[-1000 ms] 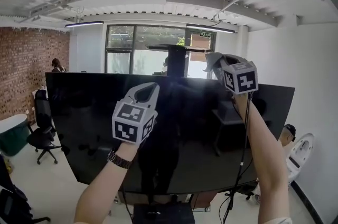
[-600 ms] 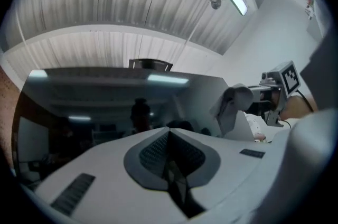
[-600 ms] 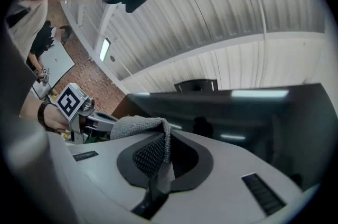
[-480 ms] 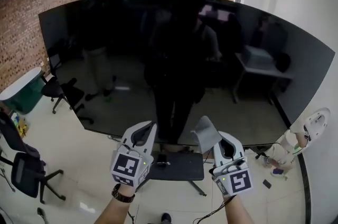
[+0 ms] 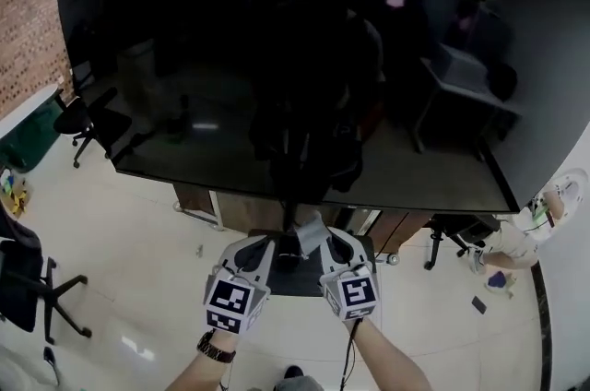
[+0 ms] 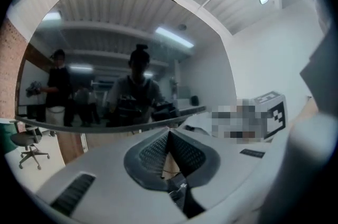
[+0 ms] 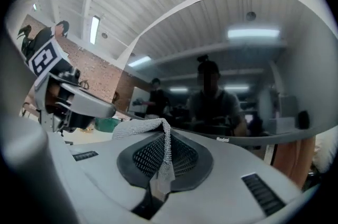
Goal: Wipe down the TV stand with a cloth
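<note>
Pale floor (image 5: 138, 288) spreads under a very large black TV screen (image 5: 277, 57), which fills the upper part of the head view and mirrors the room. Below the screen's lower edge stands the TV stand (image 5: 238, 212), with brown wooden panels and a dark base shelf low at its middle. A black office chair (image 5: 78, 117) stands near the left end of the screen, and part of another chair (image 5: 23, 278) shows at the left edge.

Both tools hang side by side above the stand's dark base, near the bottom middle of the head view. The left hand-held gripper (image 5: 261, 243) has its jaws brought together at the tips with nothing between them; a wristwatch (image 5: 214, 347) shows on the arm behind it. The right hand-held gripper (image 5: 324, 237) is clamped on a grey knitted cloth (image 5: 309, 232). In the right gripper view the cloth is pinched between the ribbed pads and folds over toward the left gripper. The cloth hangs above the stand, not touching it as far as can be seen.
</note>
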Motion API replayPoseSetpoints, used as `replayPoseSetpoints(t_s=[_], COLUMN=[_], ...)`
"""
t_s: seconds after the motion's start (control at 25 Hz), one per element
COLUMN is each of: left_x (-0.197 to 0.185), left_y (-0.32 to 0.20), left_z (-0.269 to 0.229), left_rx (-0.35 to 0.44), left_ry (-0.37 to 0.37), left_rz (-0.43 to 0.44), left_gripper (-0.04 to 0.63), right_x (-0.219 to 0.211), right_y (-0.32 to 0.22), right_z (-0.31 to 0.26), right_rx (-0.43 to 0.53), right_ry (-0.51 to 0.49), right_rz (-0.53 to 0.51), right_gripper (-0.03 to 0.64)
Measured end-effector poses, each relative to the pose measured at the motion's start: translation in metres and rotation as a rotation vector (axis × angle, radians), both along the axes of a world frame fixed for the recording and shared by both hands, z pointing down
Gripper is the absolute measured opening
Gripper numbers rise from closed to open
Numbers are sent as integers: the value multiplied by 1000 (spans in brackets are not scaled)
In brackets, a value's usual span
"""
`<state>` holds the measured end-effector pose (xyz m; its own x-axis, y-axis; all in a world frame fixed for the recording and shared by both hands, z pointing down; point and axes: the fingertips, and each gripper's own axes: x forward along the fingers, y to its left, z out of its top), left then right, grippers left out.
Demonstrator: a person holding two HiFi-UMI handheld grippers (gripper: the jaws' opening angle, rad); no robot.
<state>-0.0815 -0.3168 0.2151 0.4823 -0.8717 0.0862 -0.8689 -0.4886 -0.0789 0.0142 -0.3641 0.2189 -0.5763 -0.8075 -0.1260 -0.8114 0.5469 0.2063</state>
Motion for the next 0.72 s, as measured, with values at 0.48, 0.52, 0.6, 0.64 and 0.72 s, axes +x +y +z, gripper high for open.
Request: replayPoseSetpoints(t_s=[0.48, 0.52, 0.6, 0.64, 0.72], left_x=[-5, -10, -19, -22, -22], left_y=[-54, -54, -53, -52, -53], left_z=[202, 216, 239, 248, 256], left_rx=[165, 167, 170, 171, 178], left_ry=[14, 16, 26, 29, 28], left_rz=[6, 1, -12, -15, -10], left_gripper=[28, 27, 28, 26, 26], right_x=[-26, -24, -20, -16, 0], right_y=[-200, -203, -207, -208, -207], right_z=[249, 269, 300, 305, 287], right_rx=[-156, -191, -241, -246, -188], right_ry=[228, 220, 189, 158, 96], right_rz=[-82, -95, -107, -104, -67], right_gripper=[6, 6, 6, 6, 6])
